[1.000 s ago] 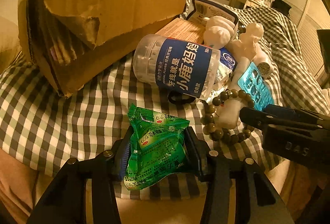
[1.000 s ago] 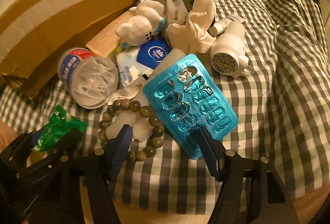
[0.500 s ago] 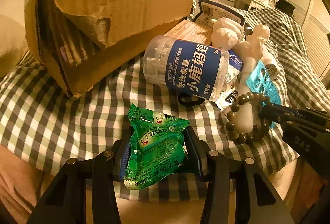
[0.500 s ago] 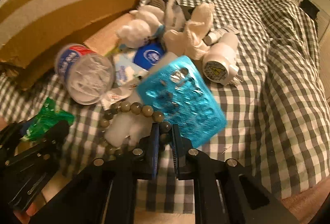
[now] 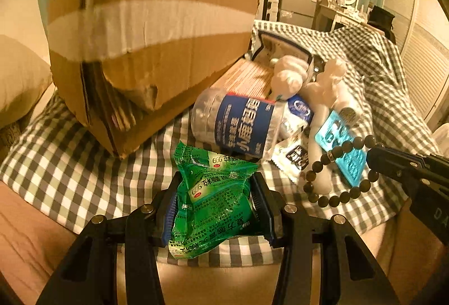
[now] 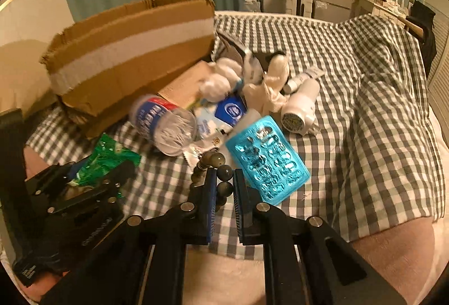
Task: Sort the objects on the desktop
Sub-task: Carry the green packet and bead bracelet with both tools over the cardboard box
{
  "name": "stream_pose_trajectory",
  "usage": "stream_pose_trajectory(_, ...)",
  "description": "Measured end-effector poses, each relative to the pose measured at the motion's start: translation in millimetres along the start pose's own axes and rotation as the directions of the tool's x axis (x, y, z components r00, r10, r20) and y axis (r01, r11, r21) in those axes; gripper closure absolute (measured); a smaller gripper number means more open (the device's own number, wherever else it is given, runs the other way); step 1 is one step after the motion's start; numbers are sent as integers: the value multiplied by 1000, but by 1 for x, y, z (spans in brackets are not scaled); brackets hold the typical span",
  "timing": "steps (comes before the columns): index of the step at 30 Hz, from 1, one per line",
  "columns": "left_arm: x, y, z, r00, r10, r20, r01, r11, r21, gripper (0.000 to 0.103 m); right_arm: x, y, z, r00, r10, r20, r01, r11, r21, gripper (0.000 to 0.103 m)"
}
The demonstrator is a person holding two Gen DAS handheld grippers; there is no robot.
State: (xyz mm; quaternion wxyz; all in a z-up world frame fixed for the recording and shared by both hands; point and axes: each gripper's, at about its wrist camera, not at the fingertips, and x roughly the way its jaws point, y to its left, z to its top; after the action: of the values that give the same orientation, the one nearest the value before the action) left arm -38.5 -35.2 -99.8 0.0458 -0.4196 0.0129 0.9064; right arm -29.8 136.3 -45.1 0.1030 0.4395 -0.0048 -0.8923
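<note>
Left gripper: clamped on a crinkled green sachet, held above the checked cloth.
Right gripper: closed on a bead bracelet, dark round beads pinched between the pads.
Left view only: the whole bracelet loop hanging from the right gripper's tip (a full ring).
Right view only: a white plug adapter beside the blue blister pack.
Pile: a clear floss jar lying beside the cardboard box.

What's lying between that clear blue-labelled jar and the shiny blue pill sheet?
In the left wrist view, a small white sachet lies between the clear blue-labelled jar and the shiny blue pill sheet.
</note>
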Motion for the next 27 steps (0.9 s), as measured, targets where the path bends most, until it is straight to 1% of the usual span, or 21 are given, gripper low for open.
stream_pose_trajectory(5,-20,1,12,999,-3,48,3,1000,-6,54,-22,5,9,998,21,57,-20,1000,-18,92)
stream_pose_trajectory(9,-38,1,22,996,-5,93,6,1000,-4,54,-47,13,20,993,26,114,-22,999,-34,92)
stream_pose_trajectory(11,-44,1,26,994,-6,106,7,1000,-7,54,-59,16,25,990,41,136,-36,999,-35,92)
stream_pose_trajectory(20,-79,5,43,985,-19,171,20,1000,-3,54,-91,28,36,978,82,191,-70,995,-69,92)
stream_pose_trajectory(24,-95,8,59,978,-27,207,27,1000,2,54,-103,30,45,970,118,212,-103,991,-84,92)
stream_pose_trajectory(27,-103,11,70,974,-21,227,21,1000,2,54,-111,32,54,964,129,233,-107,989,-104,92)
